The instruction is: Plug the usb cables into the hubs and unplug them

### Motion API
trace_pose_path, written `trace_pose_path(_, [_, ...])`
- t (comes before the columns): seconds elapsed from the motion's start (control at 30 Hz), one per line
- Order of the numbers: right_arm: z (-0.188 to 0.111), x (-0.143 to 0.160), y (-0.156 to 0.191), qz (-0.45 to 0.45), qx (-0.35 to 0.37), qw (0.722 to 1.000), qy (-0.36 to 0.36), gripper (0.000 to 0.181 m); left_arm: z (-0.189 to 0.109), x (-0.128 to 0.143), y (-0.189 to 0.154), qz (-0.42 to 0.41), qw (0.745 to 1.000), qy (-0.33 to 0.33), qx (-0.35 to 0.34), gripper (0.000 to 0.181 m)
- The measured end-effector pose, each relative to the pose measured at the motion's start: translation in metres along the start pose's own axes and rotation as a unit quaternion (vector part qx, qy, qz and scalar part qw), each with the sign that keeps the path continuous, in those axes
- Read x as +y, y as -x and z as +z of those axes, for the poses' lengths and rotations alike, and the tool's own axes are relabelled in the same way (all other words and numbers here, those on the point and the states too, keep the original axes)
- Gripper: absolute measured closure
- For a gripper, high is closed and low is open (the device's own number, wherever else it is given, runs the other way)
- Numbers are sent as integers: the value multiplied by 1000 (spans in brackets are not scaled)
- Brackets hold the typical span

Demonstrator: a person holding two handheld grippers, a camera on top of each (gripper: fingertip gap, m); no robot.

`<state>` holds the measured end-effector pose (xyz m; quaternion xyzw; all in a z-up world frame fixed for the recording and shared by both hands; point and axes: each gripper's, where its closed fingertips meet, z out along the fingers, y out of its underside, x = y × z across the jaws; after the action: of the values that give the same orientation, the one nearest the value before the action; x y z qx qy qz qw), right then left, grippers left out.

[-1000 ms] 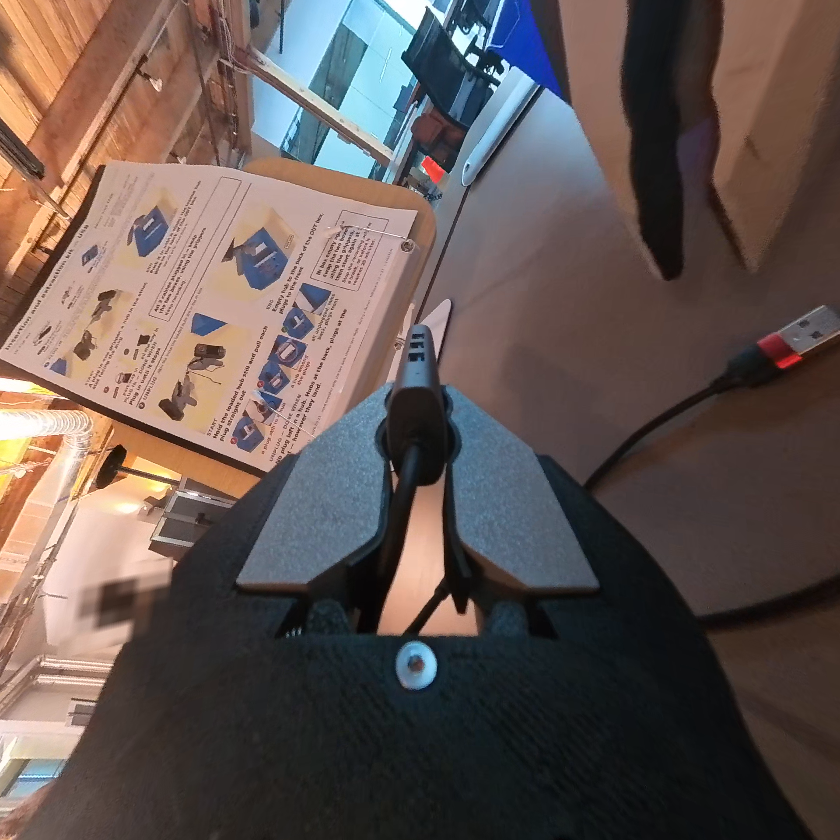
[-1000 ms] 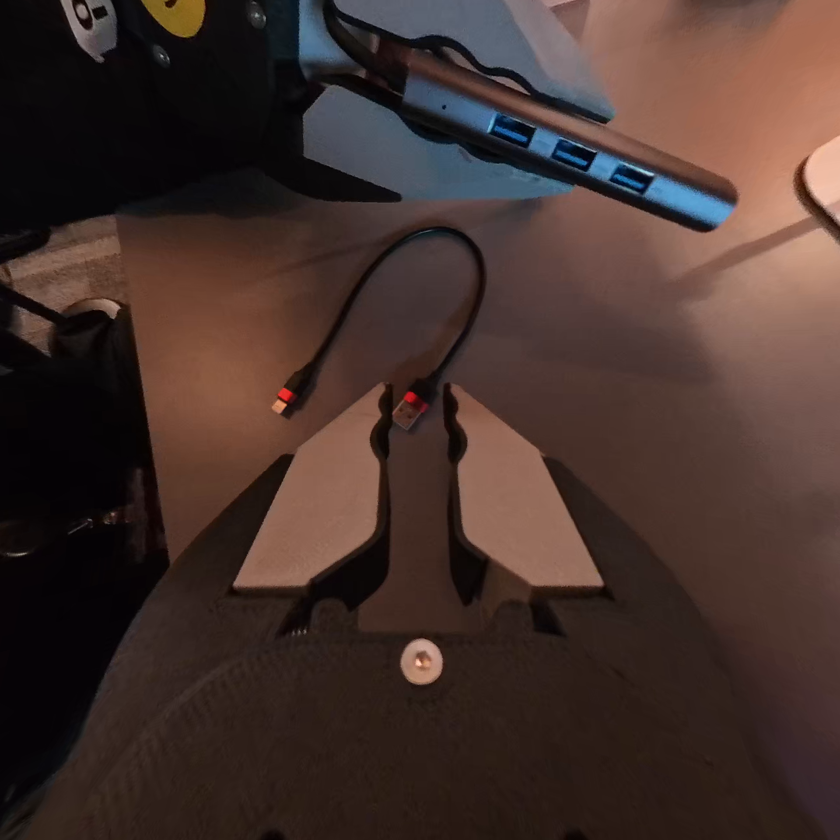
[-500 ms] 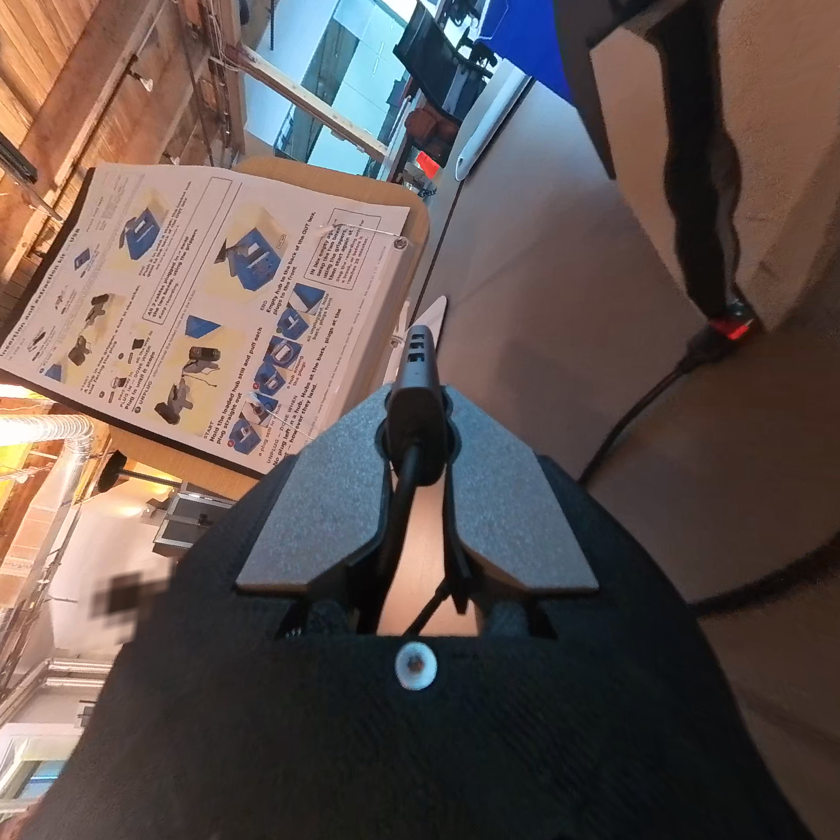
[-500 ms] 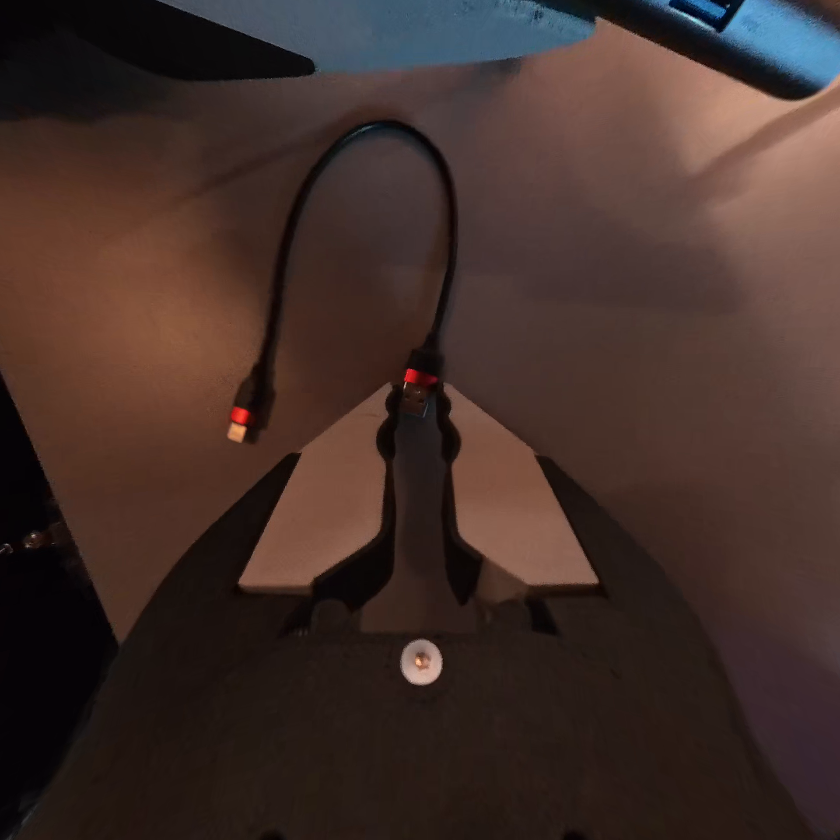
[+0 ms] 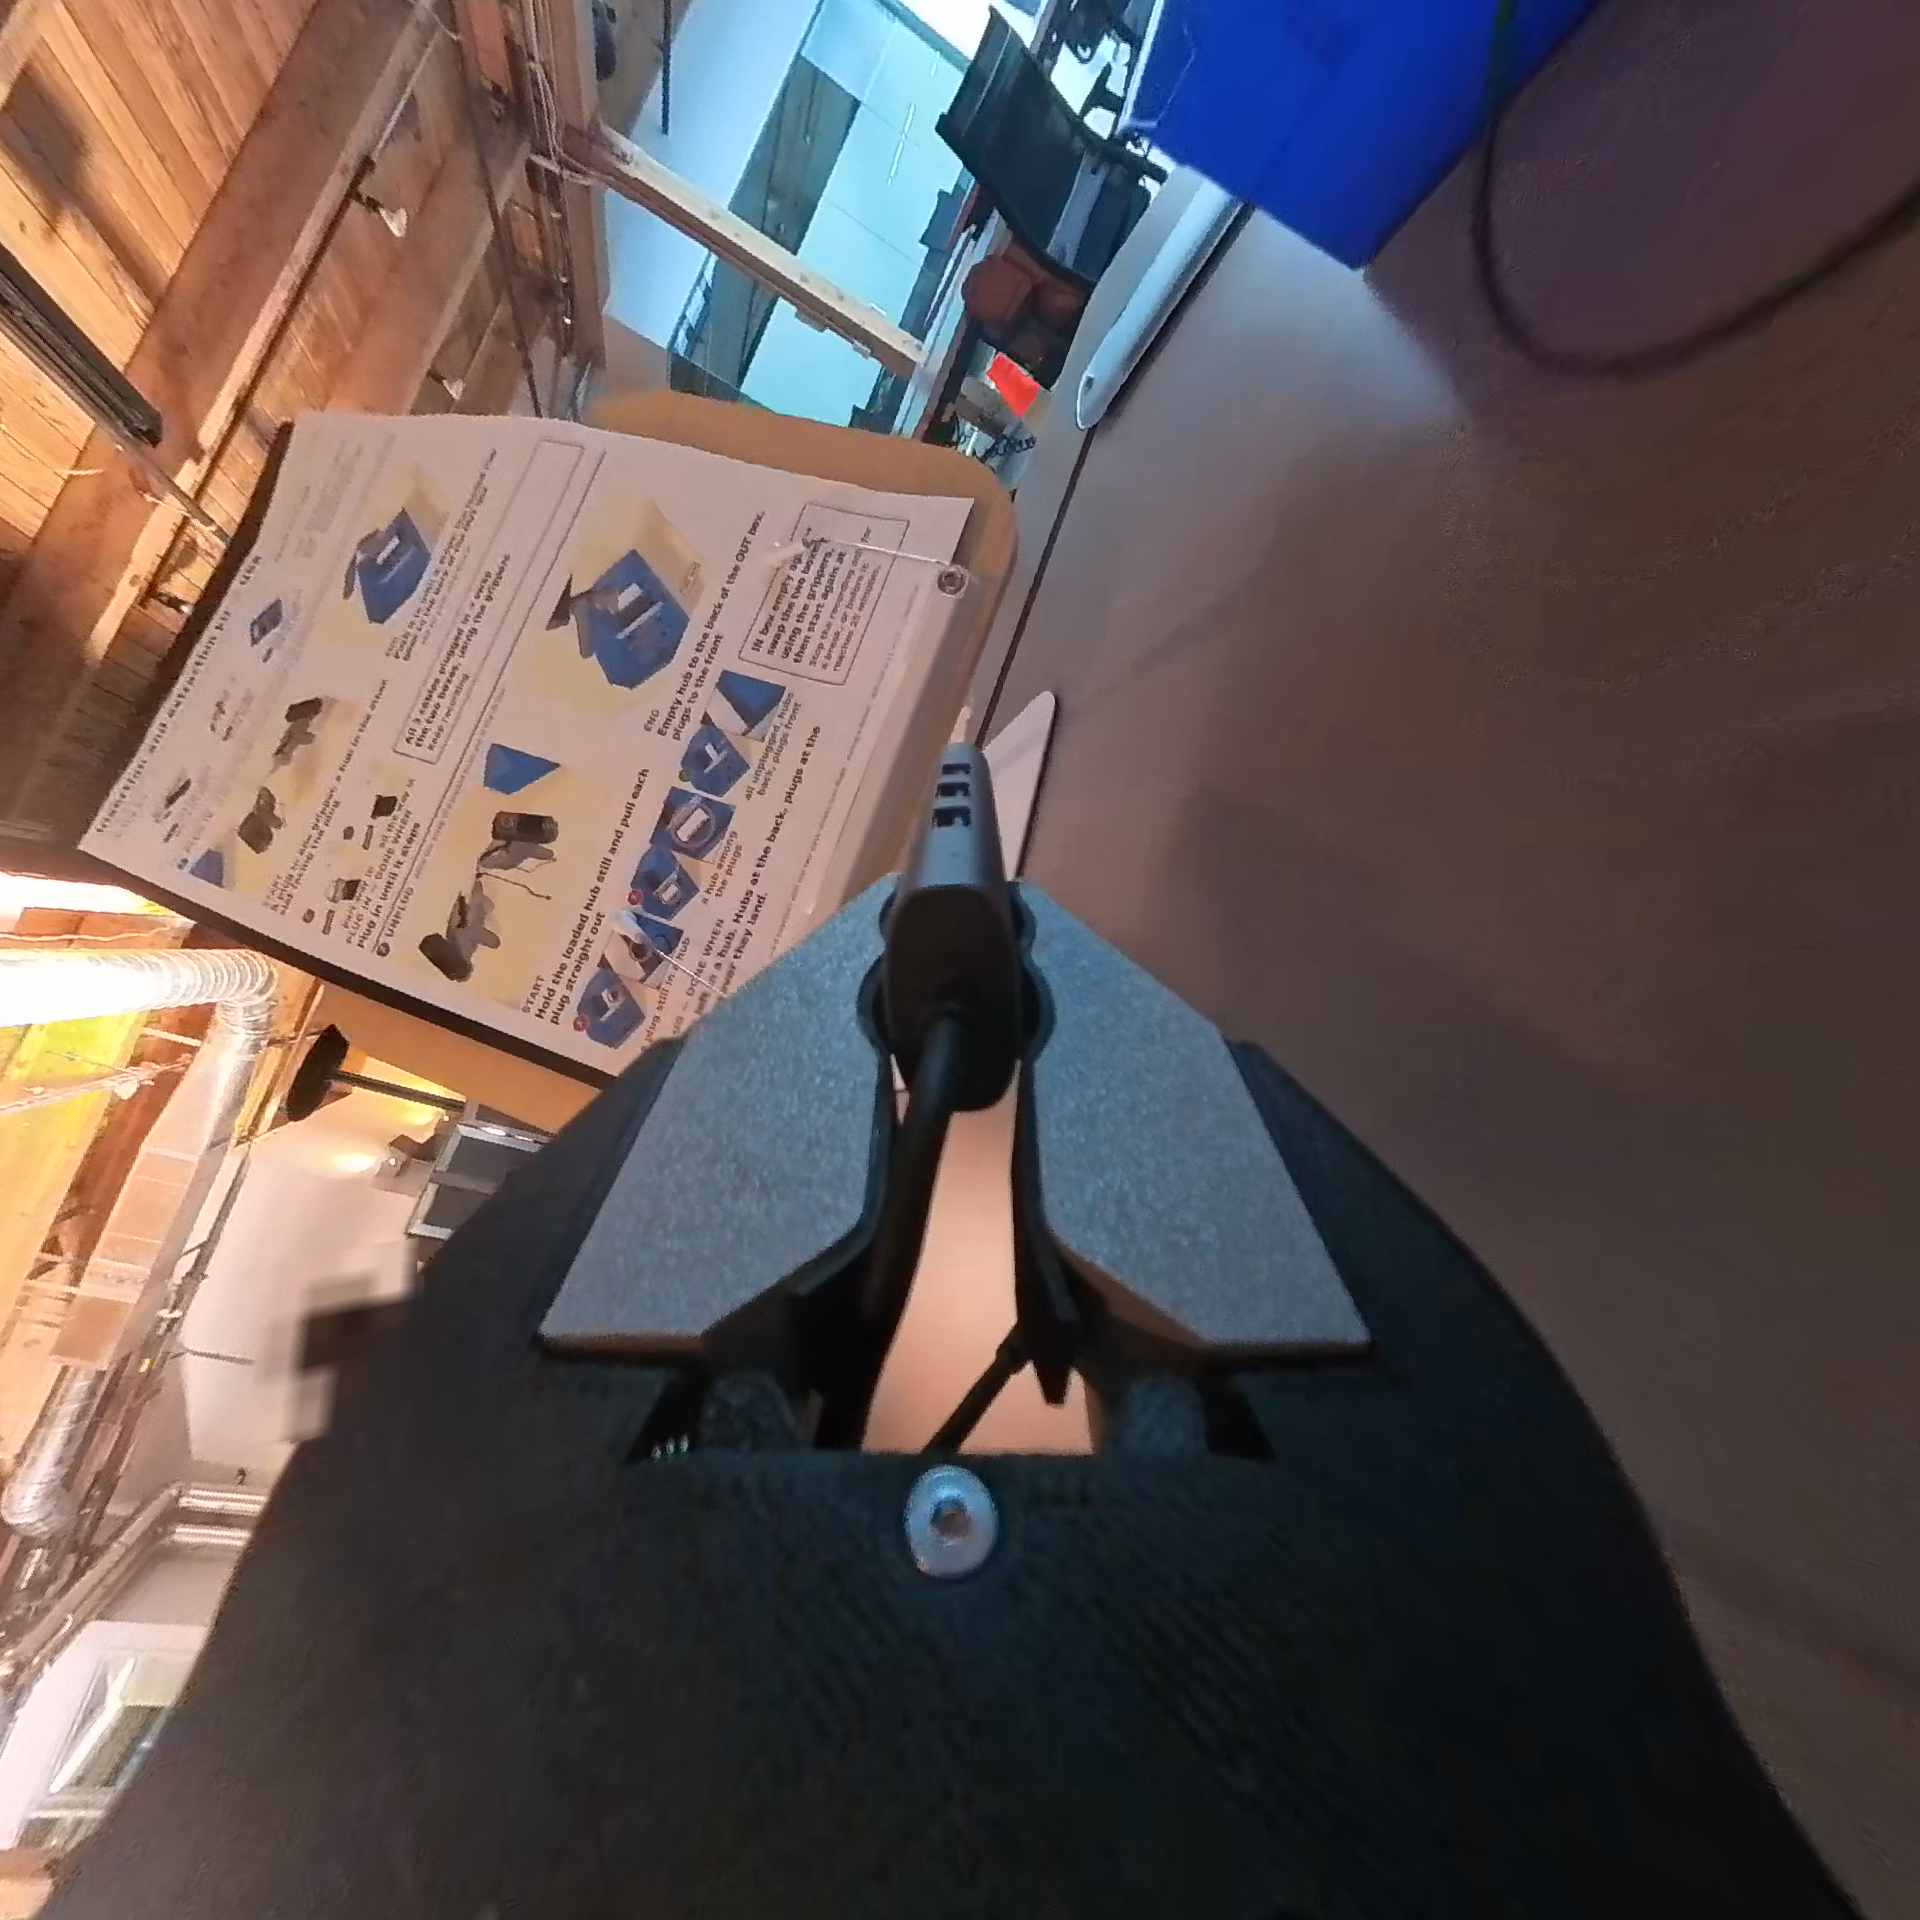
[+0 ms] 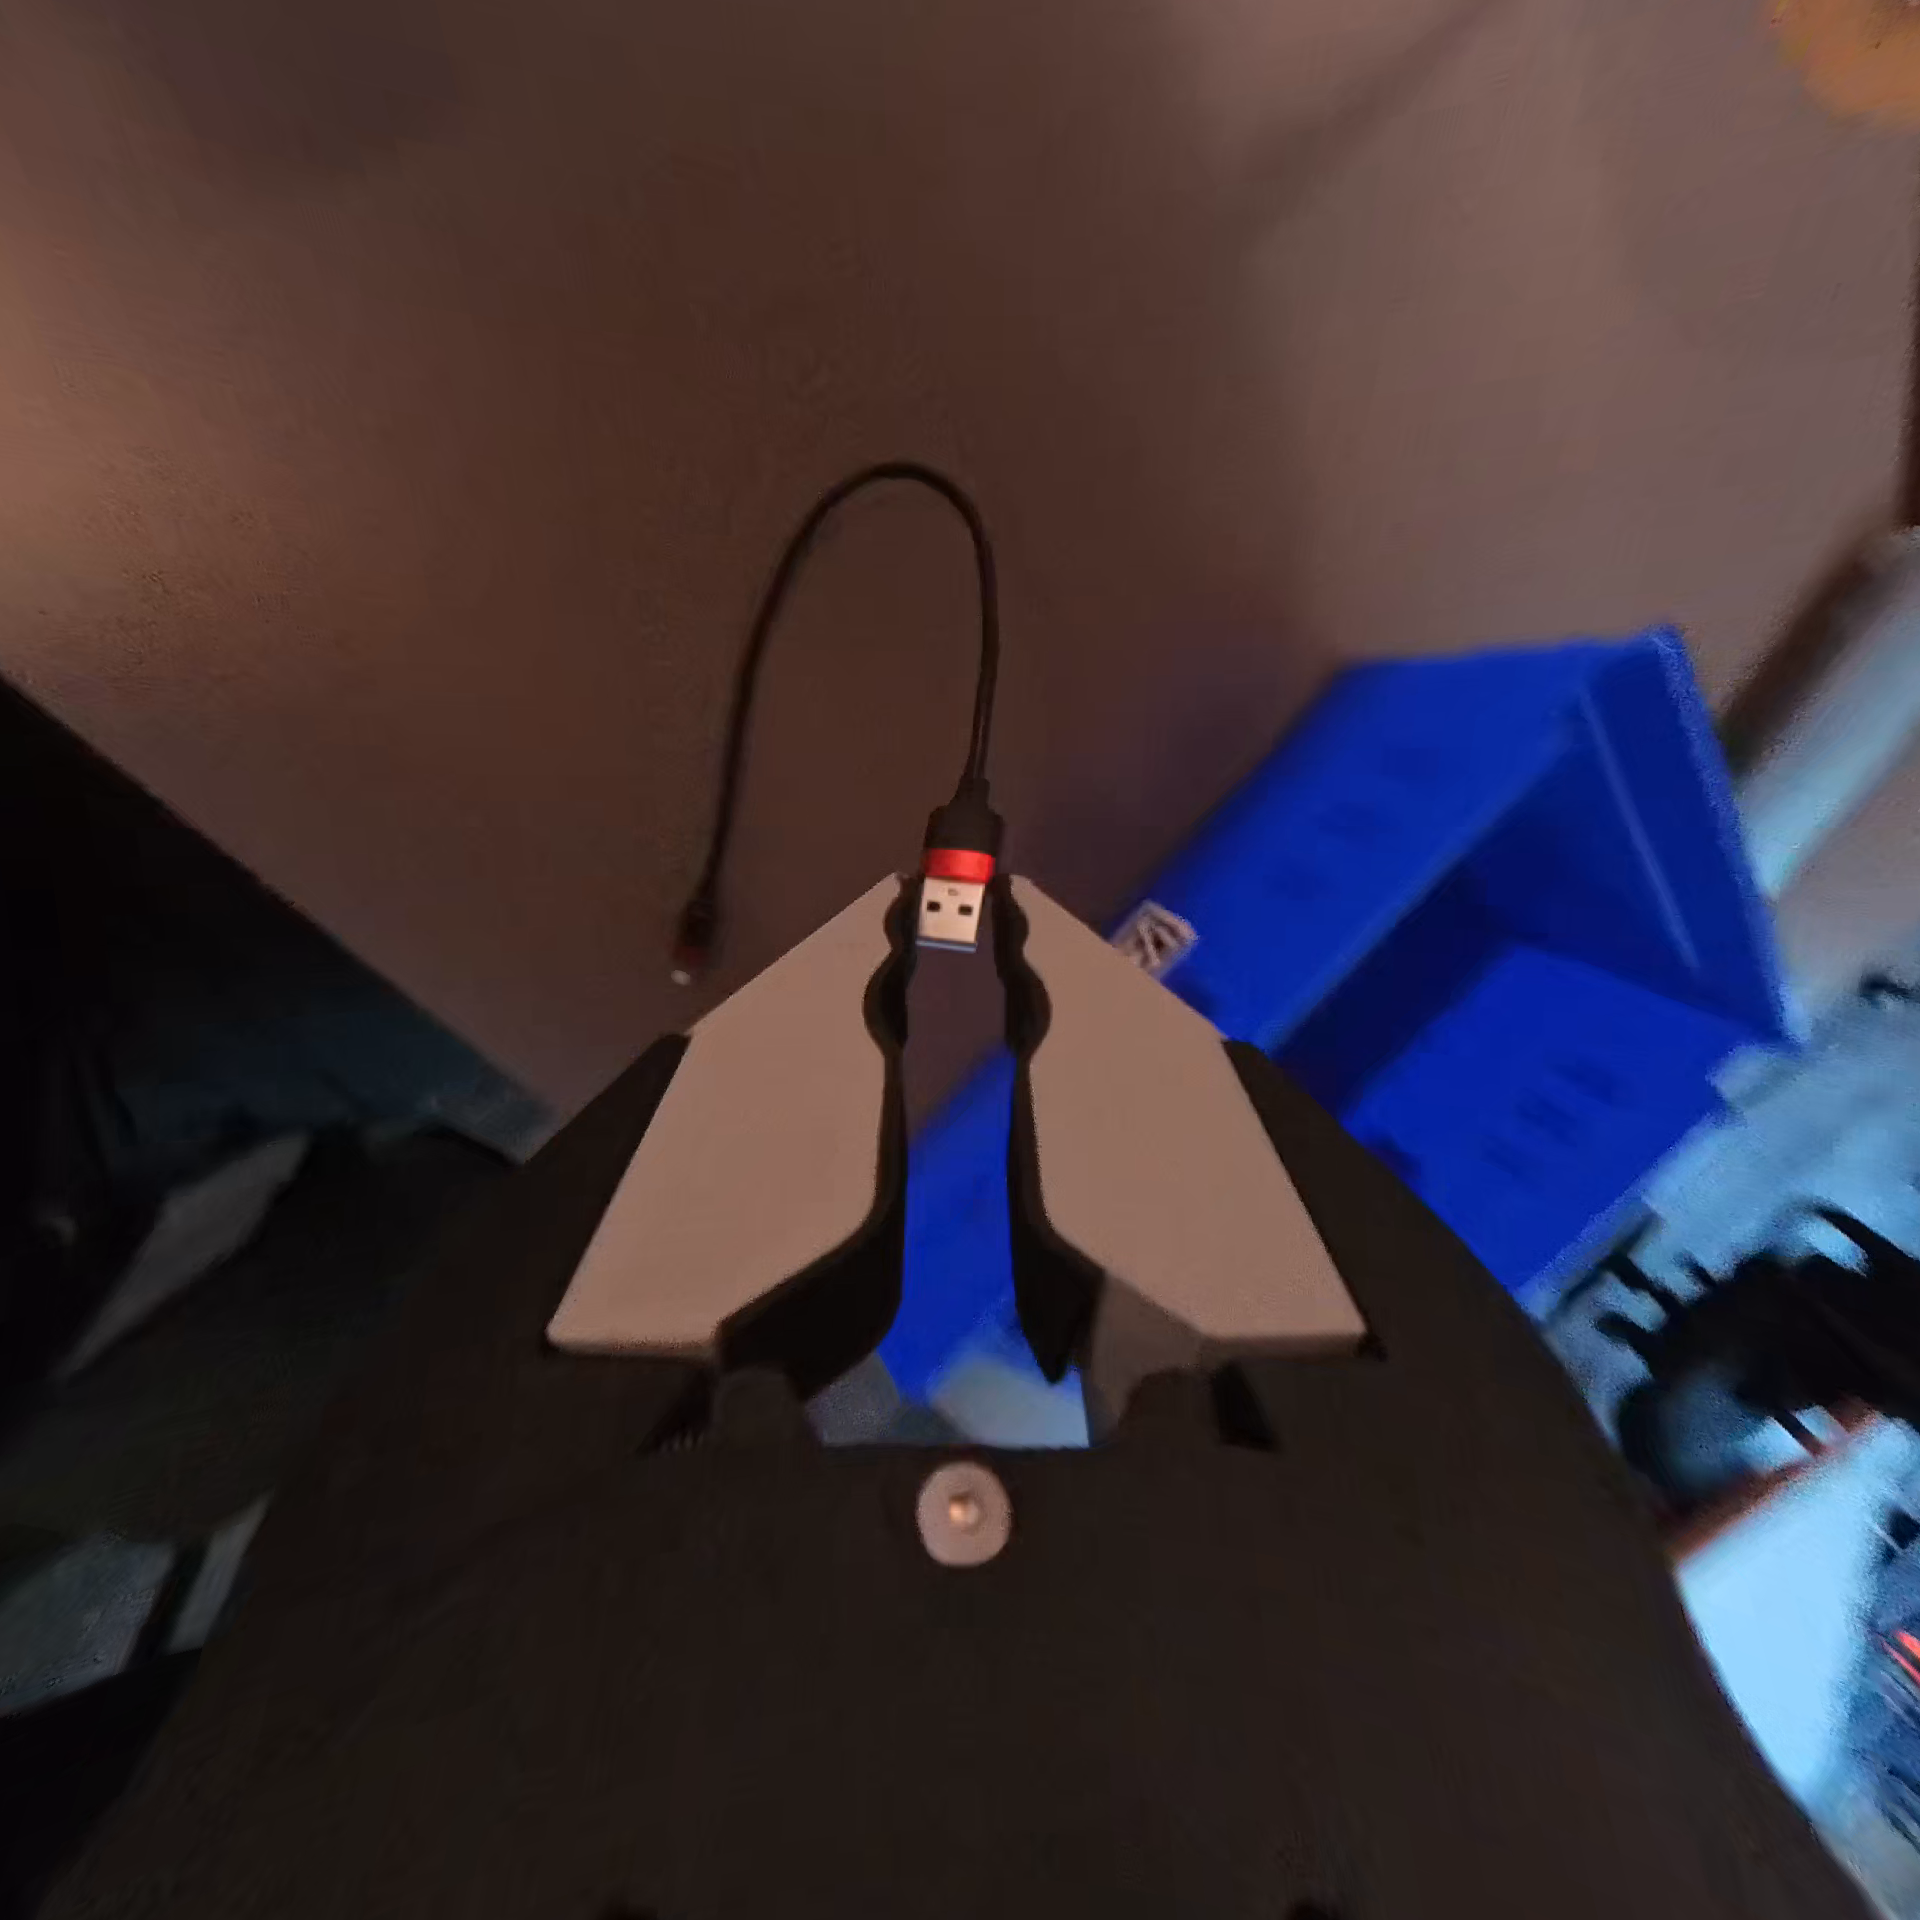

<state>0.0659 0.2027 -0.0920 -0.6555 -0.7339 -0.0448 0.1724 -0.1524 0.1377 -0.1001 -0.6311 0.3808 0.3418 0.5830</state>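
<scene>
The hub [image 5: 956,831] runs lengthwise straight out from the left gripper [image 5: 954,914], clamped at its cord end, its 3 ports facing up in view. The right gripper [image 6: 951,914] pinches the cable [image 6: 883,644] by its plug [image 6: 954,909], metal end pointing back at the camera, cord looping beyond over the table [image 6: 520,364]. A blue bin [image 6: 1455,883] sits beside.

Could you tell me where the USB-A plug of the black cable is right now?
In the right wrist view, the USB-A plug sits pinched at the tips of the right gripper, lifted off the table, left of the blue bin.
</scene>
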Motion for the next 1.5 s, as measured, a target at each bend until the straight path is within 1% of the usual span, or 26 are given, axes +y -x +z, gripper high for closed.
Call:
trace_pose_path(0.07, [-29, 4, -10, -22, 25, 998, 58, 170, -1, -1, 2, -1, 1000, -1, -5, 167])
trace_pose_path(0.13, [-46, -16, -8, -43, 28, 996, 78, 171, -2, 1, 8, -10, 1000, 3, -13, 167])
trace_pose_path(0.17, [-45, -32, 1, -53, 11, 995, 79, 180, -2, 5, 12, -18, 1000, 11, -20, 167])
trace_pose_path(0.23, [-25, -66, 29, -79, -43, 993, 75, 180, -1, 13, 18, -34, 999, 25, -28, 167])
trace_pose_path(0.33, [25, -101, 72, -101, -126, 984, 74, 176, -1, 21, 20, -54, 998, 35, -26, 167])
trace_pose_path(0.37, [37, -104, 85, -99, -159, 979, 76, 177, -1, 22, 19, -55, 998, 36, -24, 167])
trace_pose_path(0.4, [44, -103, 94, -94, -189, 974, 82, 181, 0, 23, 17, -53, 998, 37, -21, 167])
trace_pose_path(0.47, [50, -98, 99, -79, -210, 972, 75, 181, 1, 23, 13, -46, 998, 39, -16, 167])
trace_pose_path(0.5, [49, -95, 99, -71, -218, 971, 62, 181, 1, 21, 12, -41, 998, 39, -14, 167])
trace_pose_path(0.53, [43, -92, 102, -60, -233, 970, 46, 181, 1, 20, 12, -37, 999, 37, -14, 167])
trace_pose_path(0.57, [34, -89, 107, -49, -251, 966, 30, 178, 1, 18, 12, -35, 999, 34, -13, 167])
trace_pose_path(0.63, [11, -82, 118, -40, -283, 958, -6, 174, 2, 16, 12, -34, 999, 32, -12, 167])
trace_pose_path(0.67, [1, -79, 121, -44, -286, 957, -25, 174, 2, 17, 12, -34, 999, 33, -12, 166])
trace_pose_path(0.73, [-10, -70, 111, -47, -245, 967, -54, 174, 2, 17, 11, -34, 999, 34, -10, 166])
trace_pose_path(0.8, [-6, -62, 82, -17, -171, 983, -66, 170, 3, 18, 10, -36, 999, 36, -7, 166])
trace_pose_path(0.83, [-2, -58, 69, 9, -148, 986, -70, 167, 3, 19, 9, -36, 999, 38, -7, 166])
trace_pose_path(0.9, [11, -54, 55, 67, -150, 983, -80, 158, 3, 20, 9, -37, 998, 41, -7, 166])
trace_pose_path(0.97, [29, -52, 57, 85, -164, 979, -89, 157, 3, 23, 9, -39, 998, 45, -7, 166])
trace_pose_path(1.03, [44, -54, 75, 29, -170, 978, -117, 158, 3, 25, 9, -42, 998, 48, -8, 166])
trace_pose_path(1.07, [52, -54, 81, -3, -155, 979, -130, 160, 3, 25, 9, -44, 998, 48, -8, 166])
trace_pose_path(1.13, [65, -58, 83, -50, -117, 980, -152, 157, 3, 24, 9, -48, 998, 46, -6, 166])
trace_pose_path(1.2, [75, -64, 76, -81, -81, 979, -171, 153, 4, 24, 7, -44, 998, 46, -4, 166])
trace_pose_path(1.3, [87, -67, 69, -148, -55, 972, -172, 152, 4, 24, 6, -37, 998, 48, -3, 166])
trace_pose_path(1.4, [91, -68, 66, -211, -52, 963, -162, 152, 3, 25, 8, -43, 998, 48, -5, 166])
trace_pose_path(1.43, [92, -69, 65, -228, -53, 960, -156, 152, 3, 25, 9, -45, 998, 47, -6, 166])
trace_pose_path(1.5, [95, -70, 69, -252, -81, 954, -139, 153, 3, 24, 9, -44, 998, 45, -6, 167])
